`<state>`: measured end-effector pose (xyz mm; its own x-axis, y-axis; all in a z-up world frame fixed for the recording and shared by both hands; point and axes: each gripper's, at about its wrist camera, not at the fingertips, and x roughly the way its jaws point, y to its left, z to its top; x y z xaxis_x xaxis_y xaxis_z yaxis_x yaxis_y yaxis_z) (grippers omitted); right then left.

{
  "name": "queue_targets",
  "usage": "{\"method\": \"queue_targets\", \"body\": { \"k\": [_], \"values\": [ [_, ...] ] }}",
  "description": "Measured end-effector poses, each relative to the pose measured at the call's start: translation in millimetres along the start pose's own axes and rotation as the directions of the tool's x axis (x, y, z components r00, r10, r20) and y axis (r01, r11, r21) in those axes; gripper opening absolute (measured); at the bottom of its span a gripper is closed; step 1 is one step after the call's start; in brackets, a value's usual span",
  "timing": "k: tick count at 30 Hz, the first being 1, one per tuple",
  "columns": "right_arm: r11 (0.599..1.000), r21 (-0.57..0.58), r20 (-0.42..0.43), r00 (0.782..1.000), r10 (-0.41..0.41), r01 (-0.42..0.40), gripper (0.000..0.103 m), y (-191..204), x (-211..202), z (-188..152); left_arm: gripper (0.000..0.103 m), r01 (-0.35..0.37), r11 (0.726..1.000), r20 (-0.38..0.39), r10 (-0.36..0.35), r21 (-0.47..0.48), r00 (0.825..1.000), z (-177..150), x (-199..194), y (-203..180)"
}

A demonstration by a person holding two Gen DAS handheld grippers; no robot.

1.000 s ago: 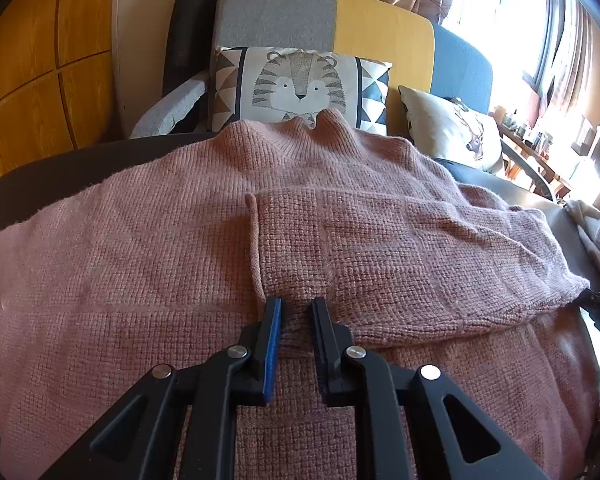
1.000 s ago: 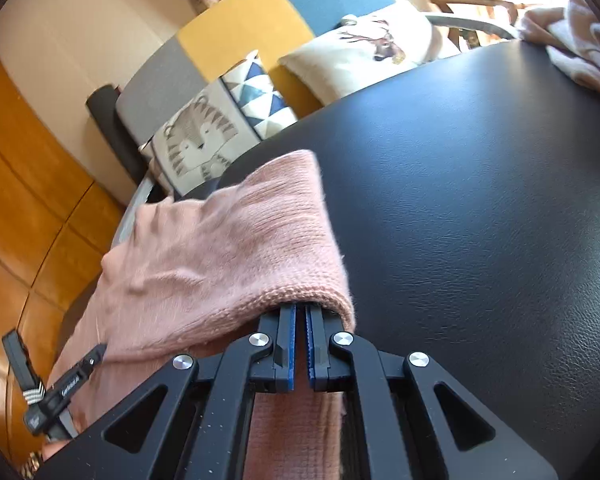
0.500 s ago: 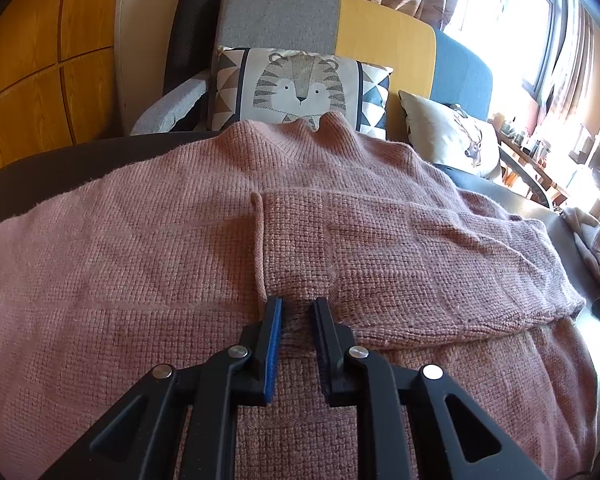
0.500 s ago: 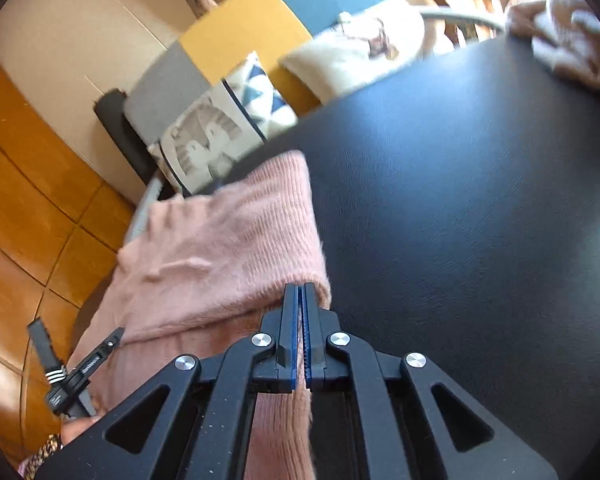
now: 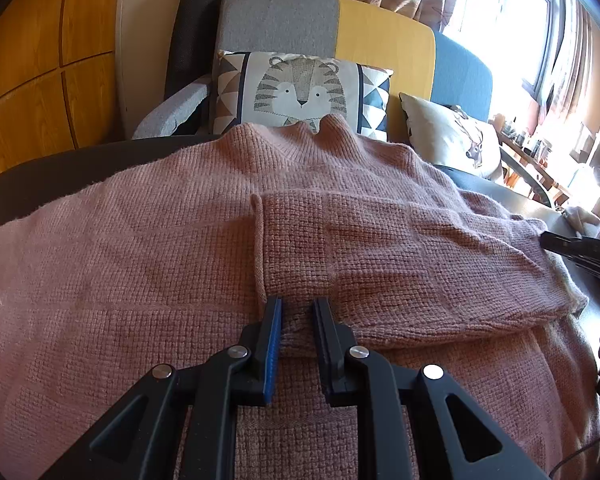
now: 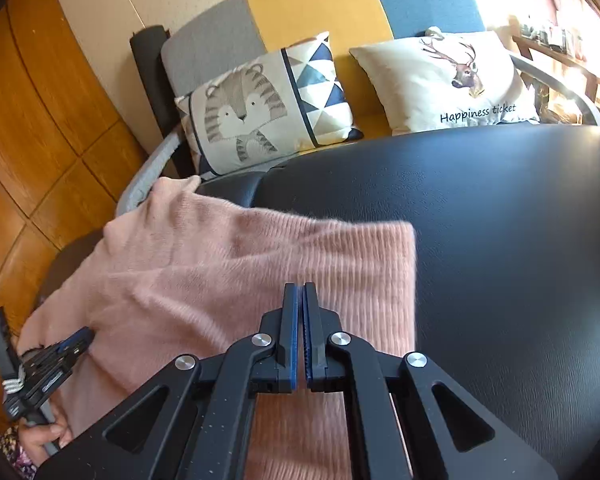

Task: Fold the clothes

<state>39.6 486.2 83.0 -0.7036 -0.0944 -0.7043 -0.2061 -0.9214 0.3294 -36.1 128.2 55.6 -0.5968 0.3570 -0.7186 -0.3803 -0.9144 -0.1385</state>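
**Pink sweater, one sleeve folded across**

Black desk (image 6: 500,240): pink sweater (image 5: 140,260) spread flat, collar toward the sofa (image 6: 300,4), one sleeve (image 5: 400,256) laid across the chest.

Left gripper (image 5: 296,320): fingers slightly spread around the cuff; grip probably loose.

Right gripper (image 6: 300,304): fingers pressed together over the sweater's edge, apparently pinching nothing.

Risk: loose knit could snag or drag, pulling the sleeve askew.

Deer cushion (image 6: 440,76) reads "Happiness ticket".

A black leather-textured worktop (image 6: 500,216) carries a pink knitted sweater (image 5: 140,264) spread flat across its left part, one sleeve (image 5: 400,264) folded over the body; the right part lies bare; a pale crumpled cloth (image 5: 588,224) rests near its far right edge.
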Motion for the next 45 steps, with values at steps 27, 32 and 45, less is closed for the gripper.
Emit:
{"method": "queue_targets", "body": {
  "k": [27,32,45],
  "values": [
    [0.999,0.012,0.061,0.997,-0.046,0.045,0.002,9.3,-40.8,-25.1,0.017,0.016,1.000,0.008,-0.016,-0.018,1.000,-1.1,1.2,2.6],
    [0.991,-0.062,0.011,0.993,-0.120,0.121,0.002,28.4,-33.9,-50.1,0.017,0.012,1.000,0.007,-0.012,-0.015,1.000,-0.4,0.7,2.2],
    [0.958,-0.075,0.012,0.961,-0.276,0.276,0.002,15.9,-32.9,-58.8,0.017,0.011,1.000,0.005,-0.011,-0.013,1.000,-0.2,0.6,2.0]
  ]
}}
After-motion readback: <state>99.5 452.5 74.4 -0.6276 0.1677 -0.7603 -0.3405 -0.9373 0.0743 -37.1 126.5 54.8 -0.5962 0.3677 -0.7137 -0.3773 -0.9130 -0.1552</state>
